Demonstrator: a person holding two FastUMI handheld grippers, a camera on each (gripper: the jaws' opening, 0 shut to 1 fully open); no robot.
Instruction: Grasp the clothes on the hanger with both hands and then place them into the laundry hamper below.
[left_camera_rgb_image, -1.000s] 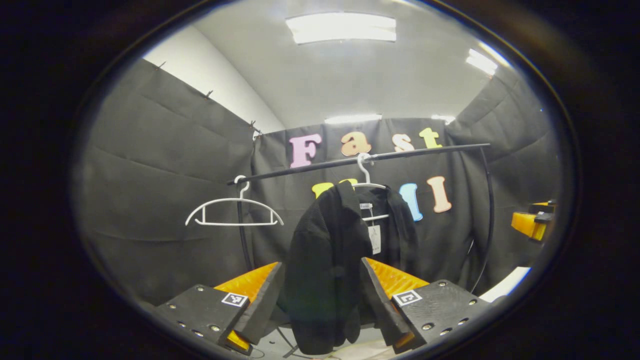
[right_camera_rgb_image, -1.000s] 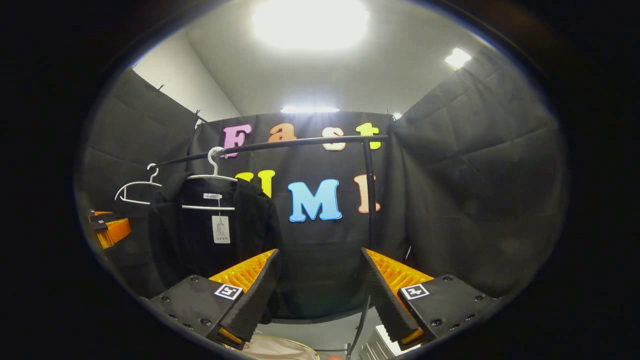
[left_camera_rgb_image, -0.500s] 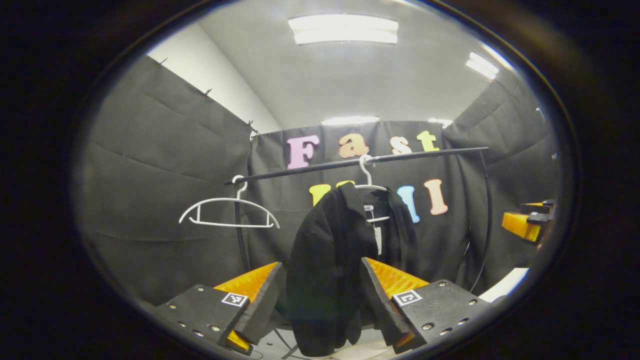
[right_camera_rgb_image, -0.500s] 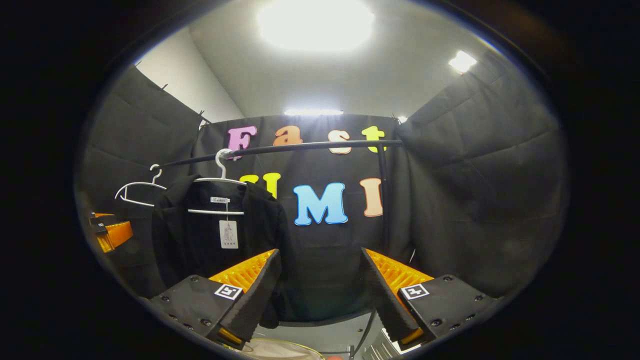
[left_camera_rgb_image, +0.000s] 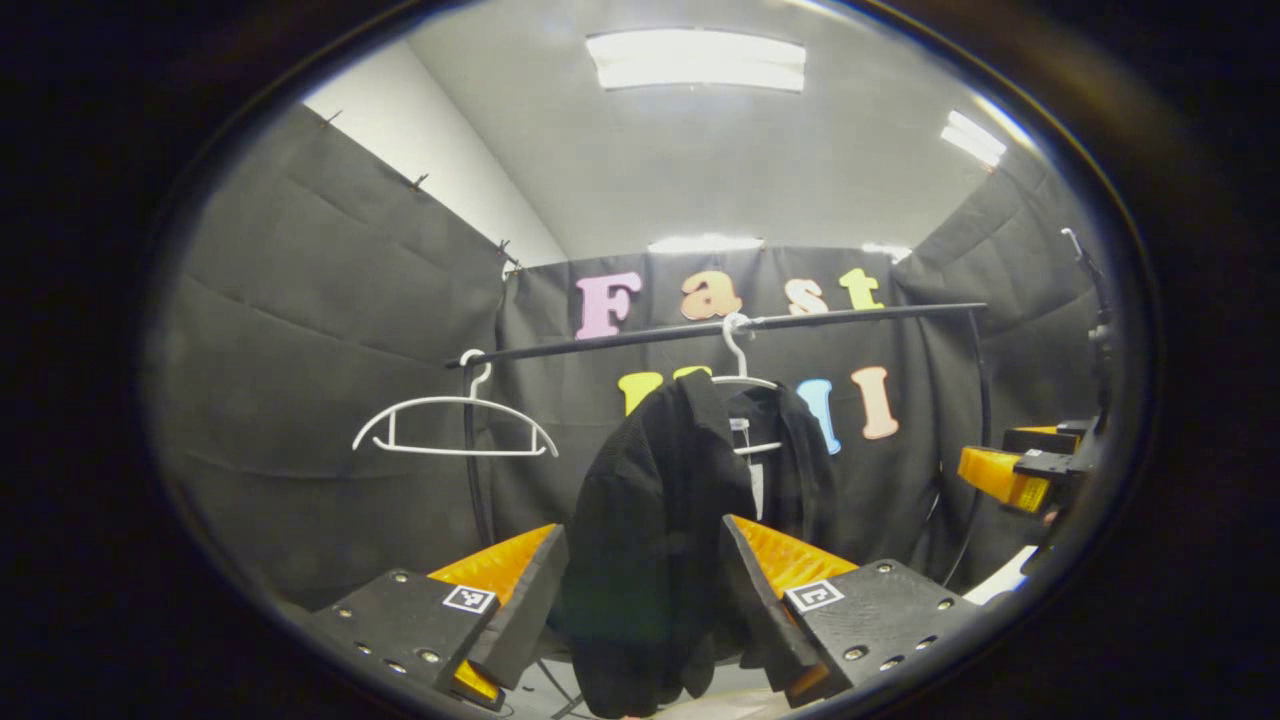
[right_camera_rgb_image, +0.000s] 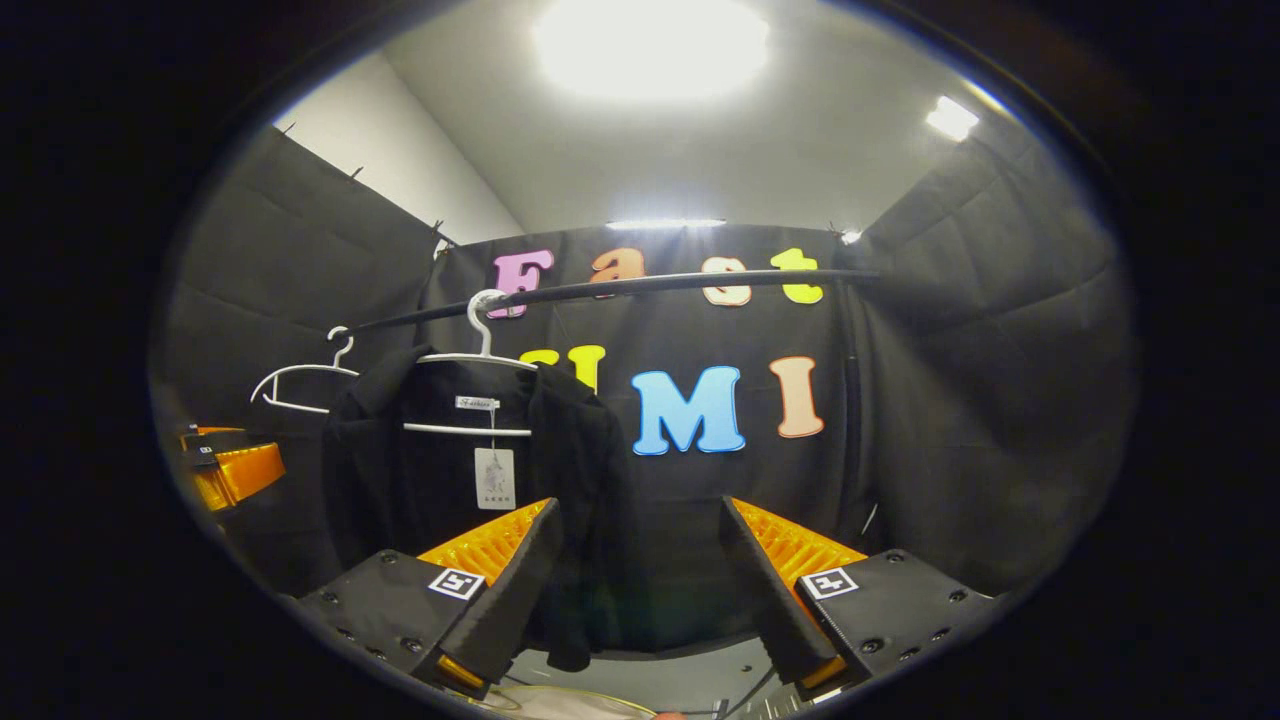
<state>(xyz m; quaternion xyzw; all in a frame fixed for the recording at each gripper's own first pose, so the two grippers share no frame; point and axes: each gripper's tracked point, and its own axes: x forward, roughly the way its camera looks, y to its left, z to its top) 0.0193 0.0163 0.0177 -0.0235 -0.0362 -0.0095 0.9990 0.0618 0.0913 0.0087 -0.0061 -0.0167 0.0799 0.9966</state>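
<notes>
A black jacket (left_camera_rgb_image: 650, 530) hangs on a white hanger (left_camera_rgb_image: 742, 372) from the black rail (left_camera_rgb_image: 700, 330). In the left gripper view my left gripper (left_camera_rgb_image: 640, 600) stands open, and the jacket's near side hangs farther off in line with the gap between its fingers. My right gripper (left_camera_rgb_image: 1020, 470) shows at the right edge of that view. In the right gripper view the jacket (right_camera_rgb_image: 440, 470) with its white tag (right_camera_rgb_image: 494, 478) hangs left of centre. My right gripper (right_camera_rgb_image: 640, 600) is open, apart from the cloth. The left gripper (right_camera_rgb_image: 225, 470) shows at the far left.
An empty white hanger (left_camera_rgb_image: 450, 425) hangs on the rail left of the jacket, seen also as the empty hanger (right_camera_rgb_image: 300, 385) in the right gripper view. The rack's upright post (left_camera_rgb_image: 475, 450) stands behind it. A pale rim (right_camera_rgb_image: 560, 705) shows at the bottom edge.
The right gripper has swung left, so the jacket now sits nearer the middle of its view. In the left gripper view the right gripper has come further into sight and lower.
</notes>
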